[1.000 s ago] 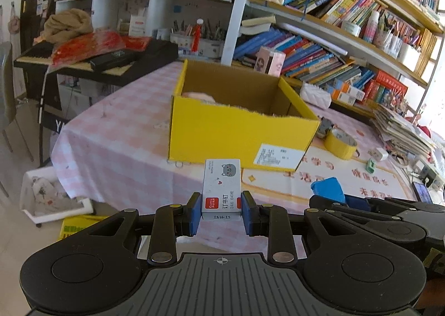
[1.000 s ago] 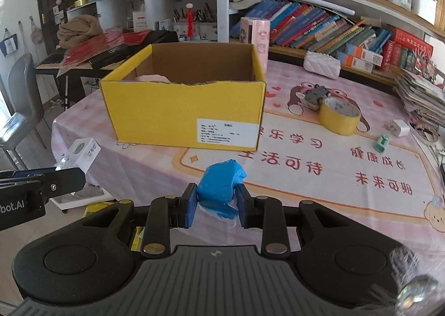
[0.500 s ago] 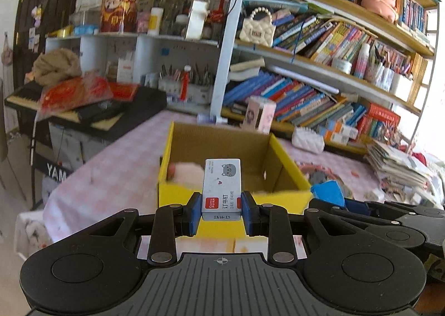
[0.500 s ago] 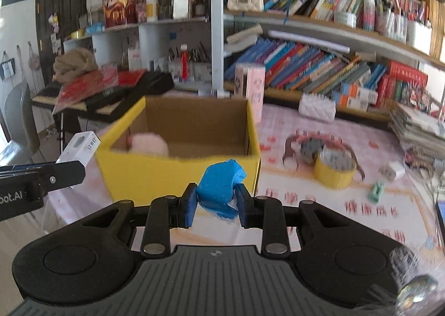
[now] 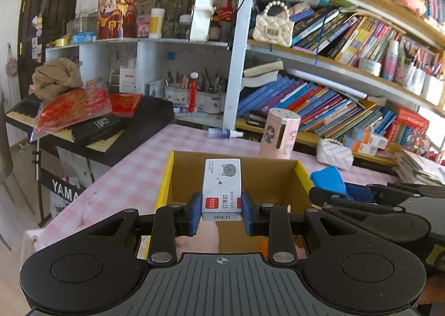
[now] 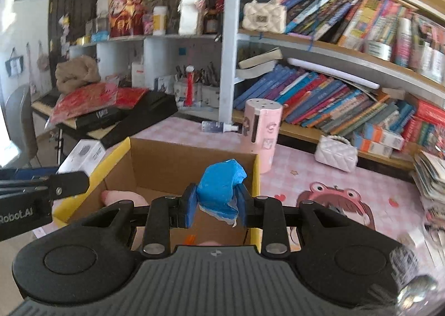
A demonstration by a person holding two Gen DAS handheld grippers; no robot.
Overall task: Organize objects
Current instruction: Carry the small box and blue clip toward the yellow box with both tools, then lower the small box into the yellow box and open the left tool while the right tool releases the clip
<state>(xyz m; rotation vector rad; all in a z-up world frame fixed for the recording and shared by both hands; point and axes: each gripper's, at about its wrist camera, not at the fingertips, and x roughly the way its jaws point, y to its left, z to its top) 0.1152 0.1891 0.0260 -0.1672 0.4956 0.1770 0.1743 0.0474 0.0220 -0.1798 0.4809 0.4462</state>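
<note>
Hand-held grippers hover over the open yellow box [image 5: 236, 177] on the desk, left hand-held gripper [image 5: 221, 213] clamping a staples box [image 5: 221, 188], right hand-held gripper [image 6: 215, 204] pinching a blue wad [image 6: 222, 185], seemingly poised for dropping inside.

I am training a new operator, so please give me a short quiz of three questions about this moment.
1. True or false: the left gripper is empty.
2. What does the right gripper hold? A) yellow tape B) crumpled blue item C) pink cup
3. Over which container are both grippers?

Key:
1. False; it clamps a small white staple box.
2. B, the crumpled blue item.
3. The open yellow cardboard box.
</note>
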